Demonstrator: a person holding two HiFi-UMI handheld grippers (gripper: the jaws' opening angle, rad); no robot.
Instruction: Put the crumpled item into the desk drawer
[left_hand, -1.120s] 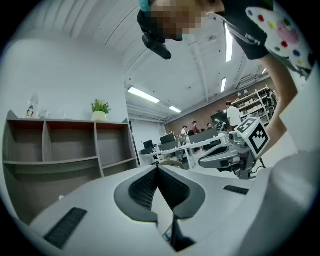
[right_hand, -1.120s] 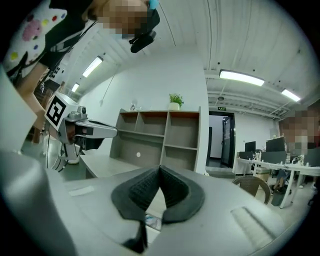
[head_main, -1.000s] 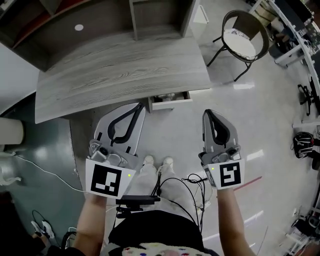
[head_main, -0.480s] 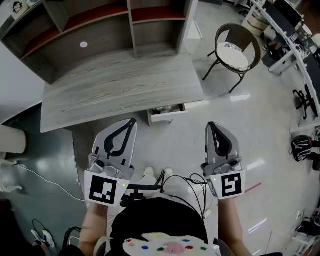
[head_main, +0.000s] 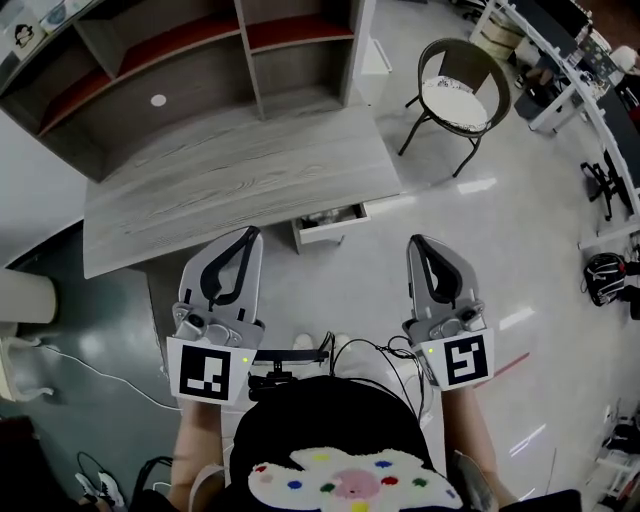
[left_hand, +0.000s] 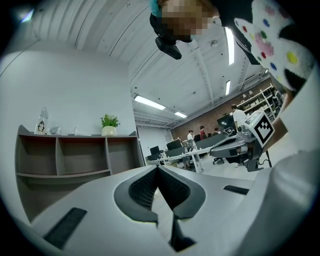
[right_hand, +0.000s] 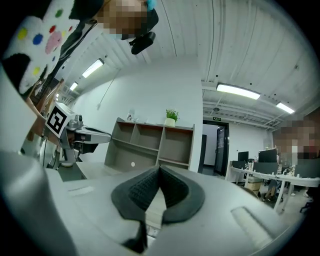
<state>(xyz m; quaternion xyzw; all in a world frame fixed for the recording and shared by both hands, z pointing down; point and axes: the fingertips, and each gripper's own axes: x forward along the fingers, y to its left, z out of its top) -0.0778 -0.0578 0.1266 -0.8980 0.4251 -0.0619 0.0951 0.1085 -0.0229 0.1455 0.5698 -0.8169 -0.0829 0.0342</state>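
Left gripper (head_main: 247, 236), jaws pressed together on nothing, hangs before the counter (head_main: 200, 190). Ahead, between both grippers and apart from them, the drawer (head_main: 330, 224) stands partly out. The pale crumpled item (head_main: 322, 217) inside is half hidden by the counter's edge, indistinct. Right gripper (head_main: 421, 243) likewise closed, empty.

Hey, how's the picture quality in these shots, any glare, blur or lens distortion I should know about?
Head view: sharp, with wide-angle stretch at the edges and bright glare streaks on the glossy floor. Left gripper view: strong fisheye, black corners, ceiling light strips blown out. Right gripper view: same fisheye, and its ceiling light strip is washed out too.
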